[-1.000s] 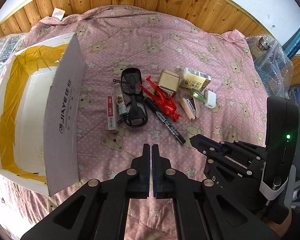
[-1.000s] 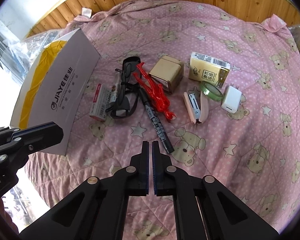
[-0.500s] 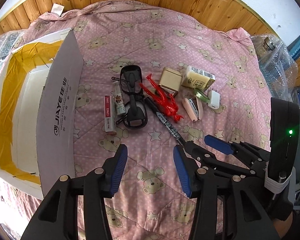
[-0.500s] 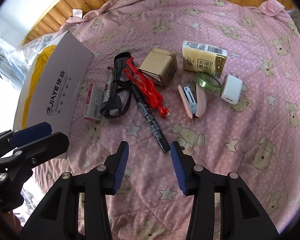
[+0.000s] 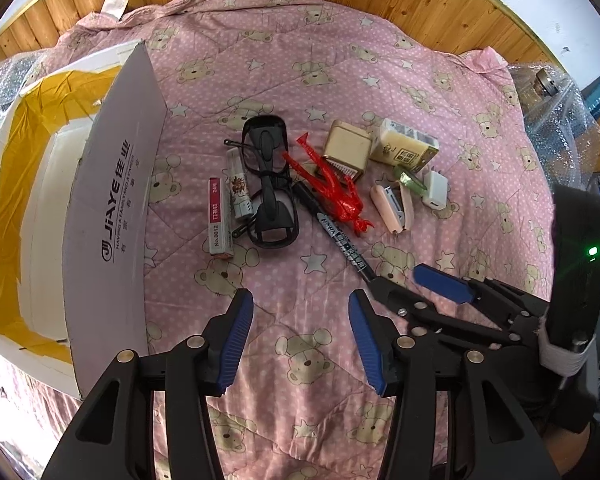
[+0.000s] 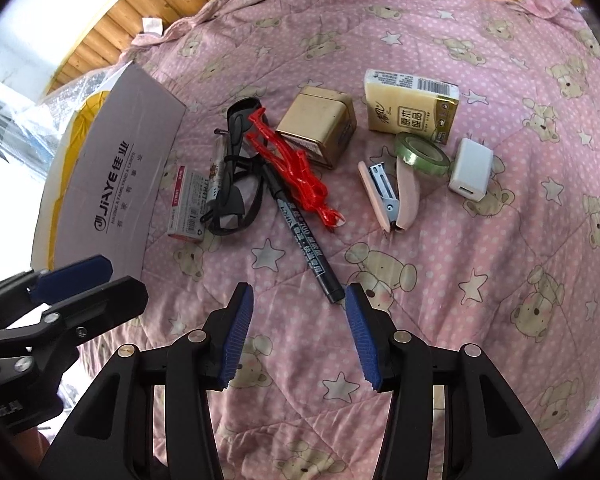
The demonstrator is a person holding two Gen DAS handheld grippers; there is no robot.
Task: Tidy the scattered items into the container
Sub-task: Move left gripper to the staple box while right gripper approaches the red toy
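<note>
Both my grippers, left and right, have spread their jaws since a second ago and hold nothing. Just beyond lies the black marker; farther off, glasses, stapler, charger. Far left stands the open box.

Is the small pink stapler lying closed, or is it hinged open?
Open. The small pink stapler lies on the pink bear-print quilt with its two pink halves splayed in a V, the metal staple channel exposed between them.

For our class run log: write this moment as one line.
left gripper: open, empty | right gripper: open, near black marker pen | white cardboard box: no items visible inside | items on pink quilt
</note>
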